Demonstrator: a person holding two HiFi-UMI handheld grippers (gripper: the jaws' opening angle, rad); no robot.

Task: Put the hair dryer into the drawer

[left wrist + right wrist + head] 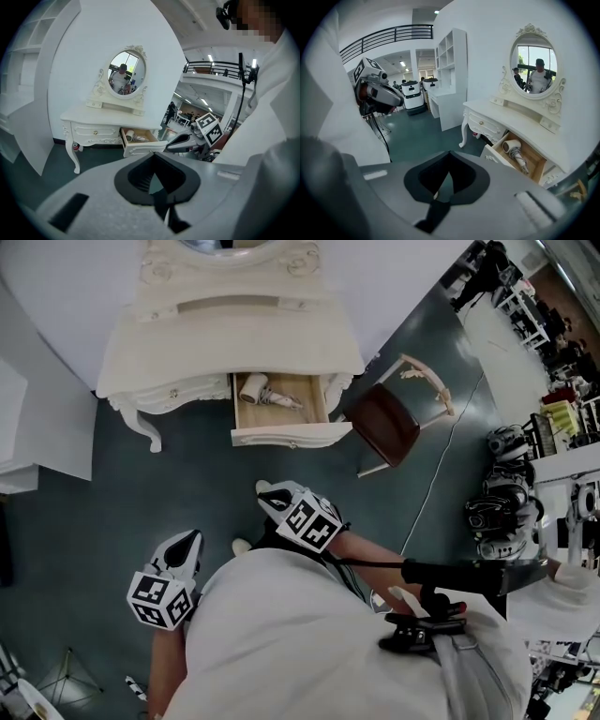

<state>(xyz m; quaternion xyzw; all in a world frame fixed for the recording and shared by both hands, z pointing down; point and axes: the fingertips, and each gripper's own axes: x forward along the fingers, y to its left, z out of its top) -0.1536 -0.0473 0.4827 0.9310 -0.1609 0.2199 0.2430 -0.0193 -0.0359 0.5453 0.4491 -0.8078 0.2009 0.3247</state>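
**A:** Wood-lined drawer (pixel 291 435), pulled out. Is the dryer in it?

**B:** Yes. The dryer (pixel 252 387) lies at the drawer's left end, with its cord (pixel 283 398) bunched beside it toward the middle. It sits wholly inside the walls, and nothing is holding it.

**A:** Where are the grippers?

**B:** Both are well away from the dresser (pixel 225 334), low and close to the person's body. The left gripper (pixel 194 536) has its jaws together with nothing between them. The right gripper (pixel 265 490) is nearer the drawer but well apart from it. Its jaws are also closed on nothing.

**A:** So the job is finished?

**B:** I'd say the part the task names is done, since the dryer is in the drawer and has been let go. The drawer stands fully open under the dresser top, and the sentence doesn't ask for it to be shut. If closing is wanted, that is the only step left: a push on the white front panel.

**A:** Would anything hinder that push?

**B:** Not that I can see. The cord looks to lie below the drawer's rim, though the far end is too small to be sure. A chair (pixel 389 423) stands just right of the drawer and isn't touching it. The floor between the person and the drawer front shows nothing in the way.
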